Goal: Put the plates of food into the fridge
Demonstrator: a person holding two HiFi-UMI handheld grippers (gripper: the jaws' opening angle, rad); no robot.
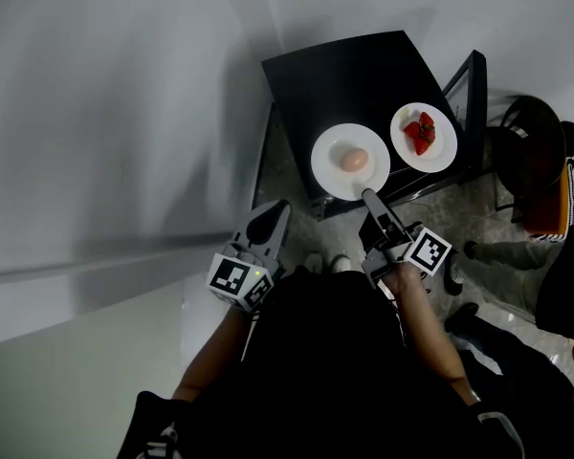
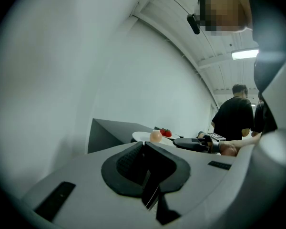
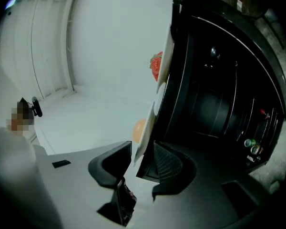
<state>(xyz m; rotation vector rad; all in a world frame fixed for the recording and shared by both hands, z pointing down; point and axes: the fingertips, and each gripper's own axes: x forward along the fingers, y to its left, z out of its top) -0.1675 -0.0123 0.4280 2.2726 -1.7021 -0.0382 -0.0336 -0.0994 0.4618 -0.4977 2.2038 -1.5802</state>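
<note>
Two white plates sit on a black table. The nearer plate carries a round peach-coloured food; the farther plate carries strawberries. My right gripper reaches the nearer plate's front rim. In the right gripper view the right gripper is open, with that plate's rim between the jaws and a gap beside it. My left gripper hangs shut and empty to the left of the table, and its pads meet in the left gripper view.
A large white surface fills the left side. A dark chair and a person's legs stand right of the table. Another person stands in the background. Small bottles show under the table.
</note>
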